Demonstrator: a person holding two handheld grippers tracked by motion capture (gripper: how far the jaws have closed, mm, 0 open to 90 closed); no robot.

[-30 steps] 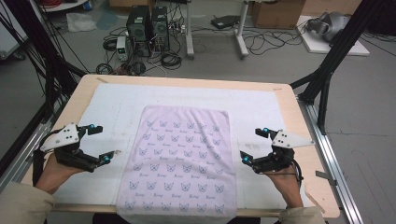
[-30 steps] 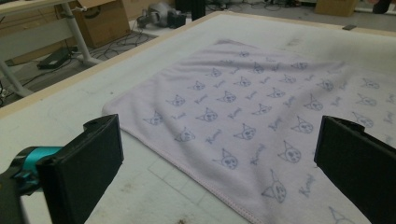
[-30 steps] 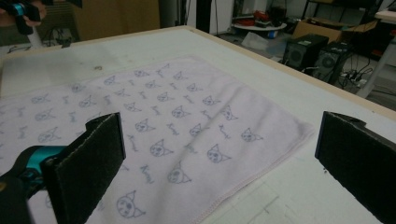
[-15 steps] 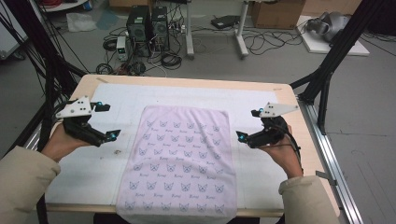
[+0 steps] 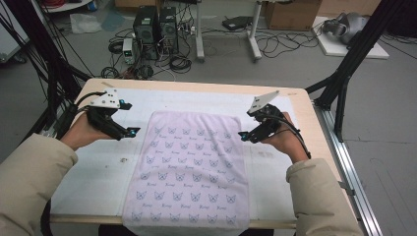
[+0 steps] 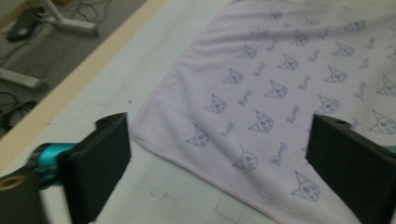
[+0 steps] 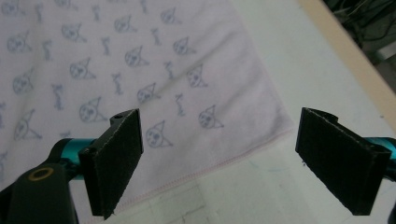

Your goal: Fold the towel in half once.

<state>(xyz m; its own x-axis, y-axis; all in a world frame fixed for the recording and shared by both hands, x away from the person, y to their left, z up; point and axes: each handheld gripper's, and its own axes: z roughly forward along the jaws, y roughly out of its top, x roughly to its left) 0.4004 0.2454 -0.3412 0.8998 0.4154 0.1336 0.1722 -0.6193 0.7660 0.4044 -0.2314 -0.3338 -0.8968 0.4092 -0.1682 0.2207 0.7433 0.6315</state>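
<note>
Two grippers arriving at the far corners of the towel

The pale pink cat-print towel (image 5: 189,169) lies flat on the white-covered tabletop (image 5: 88,177), long axis running away from the person. The left gripper (image 5: 132,132) and right gripper (image 5: 242,134) flank its far corners, about equally near — fingers (image 6: 100,158) wide but just been closing, nothing gripped; each corner lies ahead, between the fingers (image 7: 116,156).

L: my left gripper (image 5: 132,132) has moved away from me along the towel's (image 5: 189,172) left edge, up to its far-left corner, jaws just closing a little, nothing between them | R: my right gripper (image 5: 244,134) likewise to the far-right corner, jaws narrowing, empty
</note>
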